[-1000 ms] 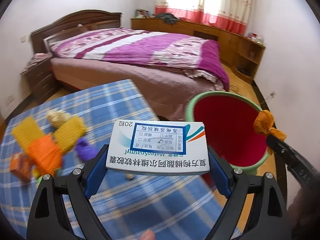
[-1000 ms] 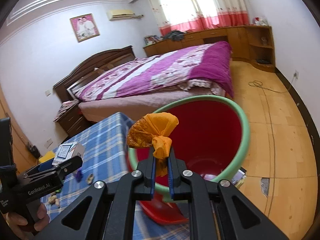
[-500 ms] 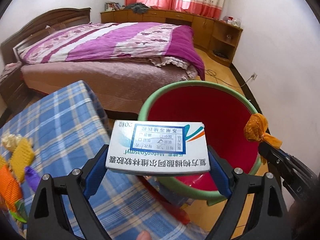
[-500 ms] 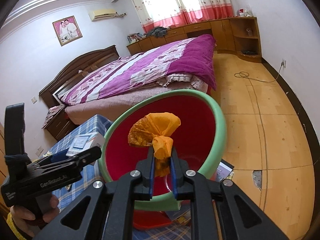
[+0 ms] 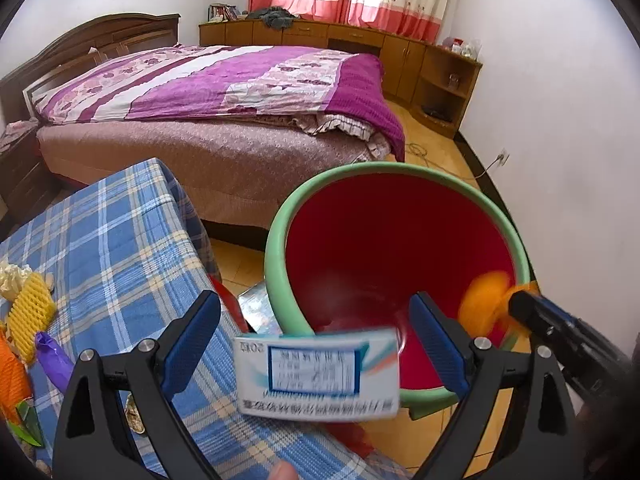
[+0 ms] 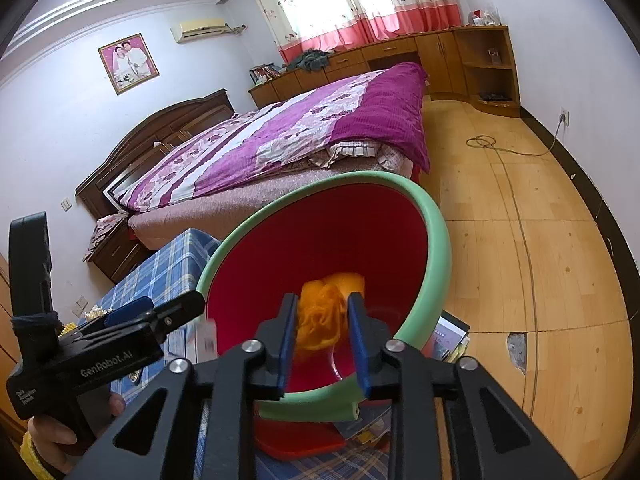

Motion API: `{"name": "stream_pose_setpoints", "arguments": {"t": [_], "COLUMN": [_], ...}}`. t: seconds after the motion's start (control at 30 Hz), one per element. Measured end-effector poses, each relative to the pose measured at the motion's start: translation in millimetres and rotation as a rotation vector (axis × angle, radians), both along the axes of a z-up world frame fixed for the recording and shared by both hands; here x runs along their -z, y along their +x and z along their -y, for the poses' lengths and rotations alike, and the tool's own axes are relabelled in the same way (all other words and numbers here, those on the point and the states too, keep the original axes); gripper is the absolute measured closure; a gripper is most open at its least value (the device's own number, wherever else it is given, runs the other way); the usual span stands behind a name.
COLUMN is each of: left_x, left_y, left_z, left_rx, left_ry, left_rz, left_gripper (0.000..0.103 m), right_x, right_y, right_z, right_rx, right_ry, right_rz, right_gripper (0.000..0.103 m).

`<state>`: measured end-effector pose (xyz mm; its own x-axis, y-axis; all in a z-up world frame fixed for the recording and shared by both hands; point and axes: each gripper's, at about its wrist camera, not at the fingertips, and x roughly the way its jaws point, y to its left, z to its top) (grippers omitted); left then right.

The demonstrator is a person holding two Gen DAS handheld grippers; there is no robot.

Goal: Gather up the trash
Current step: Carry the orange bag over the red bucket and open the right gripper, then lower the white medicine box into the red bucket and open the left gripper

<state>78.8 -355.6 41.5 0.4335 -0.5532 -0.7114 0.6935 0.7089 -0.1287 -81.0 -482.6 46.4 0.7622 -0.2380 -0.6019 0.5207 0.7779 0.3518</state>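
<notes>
Both jaws parted: blurred medicine box [image 5: 318, 374] and orange wrapper [image 6: 330, 316] loose over the red bin [image 5: 516, 232].

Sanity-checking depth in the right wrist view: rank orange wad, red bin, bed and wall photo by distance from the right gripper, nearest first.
1. orange wad: between the right gripper pads, blurred.
2. red bin: directly ahead, beyond the wad.
3. bed: behind the bin, centre.
4. wall photo: far wall, upper left.
</notes>
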Motion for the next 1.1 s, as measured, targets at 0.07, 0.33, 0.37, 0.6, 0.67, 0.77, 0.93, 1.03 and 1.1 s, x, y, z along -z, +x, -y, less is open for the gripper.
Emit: {"name": "stream_pose_setpoints", "arguments": {"t": [0.07,0.33,0.37,0.6,0.67,0.77,0.93,1.03,1.1], "left_x": [-2,0,1,5,4,2,-1,-5,-7], "left_y": [0,-1,-1,-2,-3,-3,-5,-6,-6], "left_z": [0,-10,-12,-27,-31,-38,-55,-66,-75], "left_rx": [0.001,-0.012,-0.014,-0.037,-0.044,-0.058,-0.085,-0.109,-0.128], "left_ry": [-0.004,0.001,0.001,0.005,0.008,0.006,0.004,0.005,0.006], "left_rz": [0.004,-0.009,-0.013,-0.032,-0.028,-0.027,-0.026,-0.018,-0.013], "left_gripper": [0.009,0.009,0.009,0.009,0.009,0.009,0.009,0.009,0.009], "right_x": [0,1,0,-1,-1,-1,-5,-6,-7], "right_y": [0,-3,-3,-9,-11,-14,-18,-18,-17], "right_z": [-1,-3,-3,-7,-9,-12,-18,-21,-24], "right_rx": [-0.001,-0.002,-0.003,-0.014,-0.018,-0.023,-0.041,-0.052,-0.061], "right_ry": [0.002,0.011,0.013,0.013,0.009,0.005,-0.012,-0.016,-0.011], "right_rz": [-0.001,0.004,0.007,0.013,0.010,0.008,0.009,0.007,0.008], "right_gripper": [0.072,0.069,0.069,0.069,0.069,0.068,0.067,0.067,0.067]}}
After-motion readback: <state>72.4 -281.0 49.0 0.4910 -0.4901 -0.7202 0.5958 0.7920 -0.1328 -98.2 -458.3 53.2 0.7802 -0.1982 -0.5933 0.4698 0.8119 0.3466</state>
